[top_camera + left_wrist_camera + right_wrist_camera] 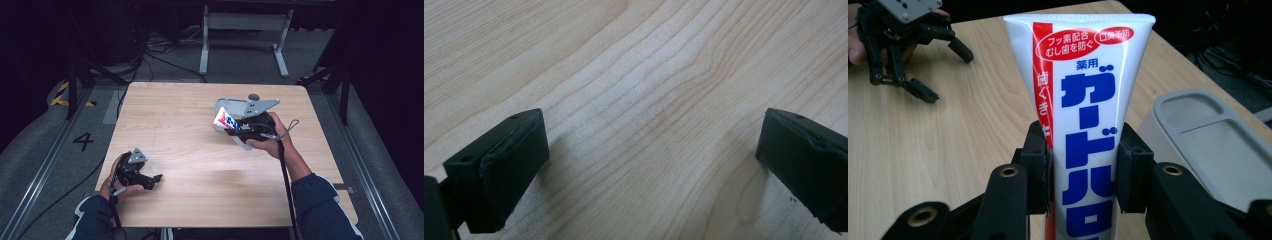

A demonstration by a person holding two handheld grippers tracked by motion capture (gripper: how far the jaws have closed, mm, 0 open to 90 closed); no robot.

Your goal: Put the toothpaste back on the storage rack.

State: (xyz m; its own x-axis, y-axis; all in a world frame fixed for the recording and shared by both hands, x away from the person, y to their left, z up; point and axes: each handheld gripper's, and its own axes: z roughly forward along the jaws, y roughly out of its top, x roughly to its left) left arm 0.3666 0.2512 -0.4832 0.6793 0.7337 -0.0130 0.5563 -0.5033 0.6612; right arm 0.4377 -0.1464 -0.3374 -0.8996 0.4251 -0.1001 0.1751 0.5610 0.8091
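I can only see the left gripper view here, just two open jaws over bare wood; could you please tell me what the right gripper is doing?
Observer: The right gripper is shut on a toothpaste tube, white with blue and red Japanese lettering.
Operator: Thank you. Is anything else on the table near it?
Observer: Yes, a grey tray with compartments sits on the table just beside the tube, at the far side.
Operator: And where is my left gripper relative to all that?
Observer: In the high view the left gripper sits near the table's front left edge, well apart from the tube and tray, its jaws open with nothing between them.
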